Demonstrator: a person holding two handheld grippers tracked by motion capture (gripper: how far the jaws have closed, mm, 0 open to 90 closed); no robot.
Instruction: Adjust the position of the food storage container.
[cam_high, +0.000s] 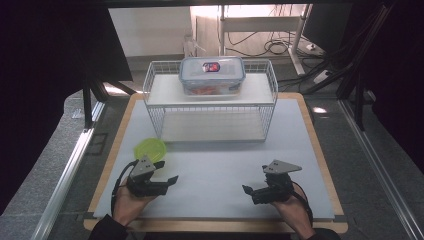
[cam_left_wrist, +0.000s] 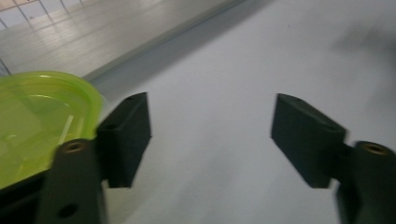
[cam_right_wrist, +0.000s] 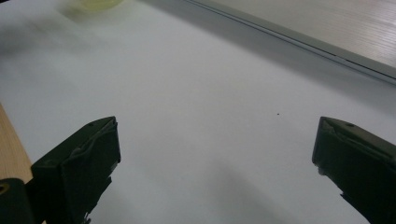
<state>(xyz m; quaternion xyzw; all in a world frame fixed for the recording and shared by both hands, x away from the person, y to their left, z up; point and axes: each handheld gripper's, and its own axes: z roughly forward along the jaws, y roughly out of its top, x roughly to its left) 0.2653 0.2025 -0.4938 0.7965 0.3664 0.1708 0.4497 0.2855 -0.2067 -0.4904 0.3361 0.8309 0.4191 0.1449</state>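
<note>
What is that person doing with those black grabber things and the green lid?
A person sits at a white table with a grabber in each hand. The left gripper is open and empty, right beside a round green lid lying flat on the table. The right gripper is open too, over bare table. Farther back, a clear lidded box sits on top of a white wire shelf. Nothing is being held yet.

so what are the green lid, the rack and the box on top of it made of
Round yellow-green lid: looks like translucent glossy plastic; light passes through and streaks glint on it.
White two-tier wire rack: probably coated metal wire, thin white grid walls; its shelves look like flat matte boards, material unclear.
Clear rectangular food box: seems transparent plastic; orange contents show through, with a bluish rim on the lid.
</note>
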